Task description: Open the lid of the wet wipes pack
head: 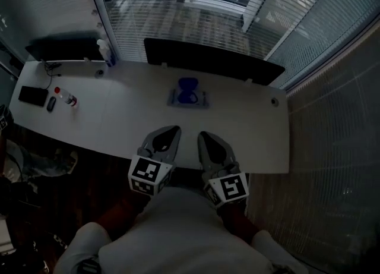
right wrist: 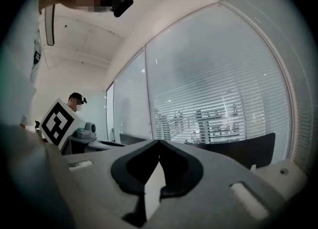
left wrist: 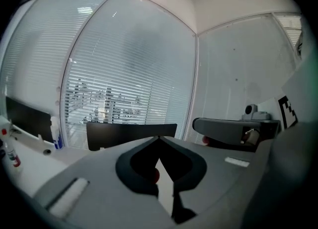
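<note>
The wet wipes pack (head: 187, 95), blue with its lid down, lies flat on the white desk (head: 124, 118) a little beyond the middle. Both grippers hover side by side over the desk's near edge, well short of the pack and pointing towards it. In the head view my left gripper (head: 176, 129) and my right gripper (head: 200, 134) are each shut with nothing held. The left gripper view shows its jaws meeting at the tip (left wrist: 159, 137), and so does the right gripper view (right wrist: 159, 141). Neither gripper view shows the pack.
A black monitor (head: 208, 60) stands behind the pack, a second dark screen (head: 64, 47) at far left. A spray bottle (head: 107, 53), a black phone (head: 32, 95) and a small red-capped bottle (head: 67, 98) sit on the desk's left part. Glass walls with blinds surround the desk.
</note>
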